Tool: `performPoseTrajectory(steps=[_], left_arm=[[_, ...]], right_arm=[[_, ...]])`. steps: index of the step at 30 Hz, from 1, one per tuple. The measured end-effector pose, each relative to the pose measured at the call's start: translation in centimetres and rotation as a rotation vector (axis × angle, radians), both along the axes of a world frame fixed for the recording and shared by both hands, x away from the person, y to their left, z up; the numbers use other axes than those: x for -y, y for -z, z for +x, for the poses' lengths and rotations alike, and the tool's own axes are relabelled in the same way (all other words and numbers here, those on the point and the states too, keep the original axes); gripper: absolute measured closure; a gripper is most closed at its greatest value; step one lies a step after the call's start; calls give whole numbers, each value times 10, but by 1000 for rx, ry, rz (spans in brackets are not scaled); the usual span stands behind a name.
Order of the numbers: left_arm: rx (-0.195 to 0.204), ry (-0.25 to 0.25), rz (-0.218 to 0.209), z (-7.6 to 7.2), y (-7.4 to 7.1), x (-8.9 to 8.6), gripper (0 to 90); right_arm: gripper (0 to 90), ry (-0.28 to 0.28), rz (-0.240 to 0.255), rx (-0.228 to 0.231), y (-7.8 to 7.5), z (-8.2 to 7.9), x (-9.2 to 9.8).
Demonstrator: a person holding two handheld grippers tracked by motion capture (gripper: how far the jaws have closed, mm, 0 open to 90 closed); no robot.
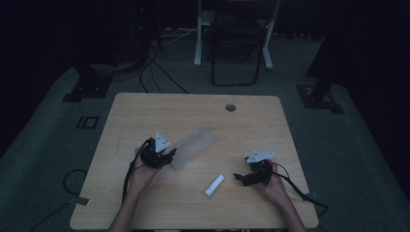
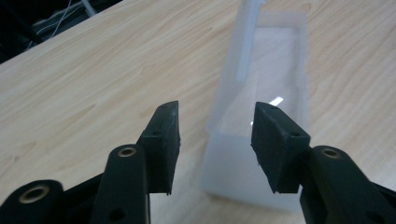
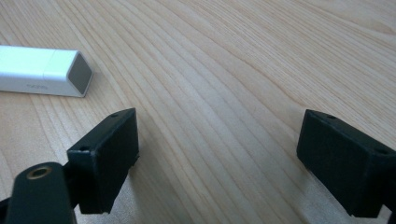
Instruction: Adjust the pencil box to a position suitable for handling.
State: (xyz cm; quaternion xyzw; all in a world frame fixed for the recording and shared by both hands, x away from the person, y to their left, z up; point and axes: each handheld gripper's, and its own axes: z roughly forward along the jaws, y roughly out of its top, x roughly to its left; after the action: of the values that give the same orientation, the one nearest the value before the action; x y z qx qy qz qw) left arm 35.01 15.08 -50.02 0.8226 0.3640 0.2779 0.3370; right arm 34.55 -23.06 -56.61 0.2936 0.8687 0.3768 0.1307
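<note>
Clearly the left gripper (image 1: 170, 155), jaws parted around the translucent tray's (image 1: 193, 146) near end at frame centre, may tip it if closing off-centre, while the right gripper (image 1: 237, 177) gapes empty.

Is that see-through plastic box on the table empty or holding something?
Empty, it seems: through the clear box the left gripper view shows pale floor and a small bright glint. The white stick lies outside it on the table.

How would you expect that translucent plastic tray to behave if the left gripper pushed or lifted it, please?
The translucent plastic tray looks thin-walled and empty, so probably light. Its flat base on the smooth wooden table suggests it would slide rather than tip. The thin walls may flex if pinched by the left gripper.
</note>
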Motion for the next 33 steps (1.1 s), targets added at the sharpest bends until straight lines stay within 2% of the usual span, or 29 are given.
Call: performPoseTrajectory(steps=[5,7,8,12,15,20,33], left_arm=[[7,15,26,14,3,13,586],[15,25,35,17,4,16,641],[12,26,31,18,5,17,675],[17,40,61,19,7,20,789],[22,41,73,18,6,18,815],[32,31,88,12,6,12,828],[31,26,63,-7,8,-9,811]], right_arm=[[127,0,0,0,0,0,0],[127,0,0,0,0,0,0],[127,0,0,0,0,0,0],[127,0,0,0,0,0,0],[127,1,0,-1,0,0,0],[127,0,0,0,0,0,0],[127,0,0,0,0,0,0]])
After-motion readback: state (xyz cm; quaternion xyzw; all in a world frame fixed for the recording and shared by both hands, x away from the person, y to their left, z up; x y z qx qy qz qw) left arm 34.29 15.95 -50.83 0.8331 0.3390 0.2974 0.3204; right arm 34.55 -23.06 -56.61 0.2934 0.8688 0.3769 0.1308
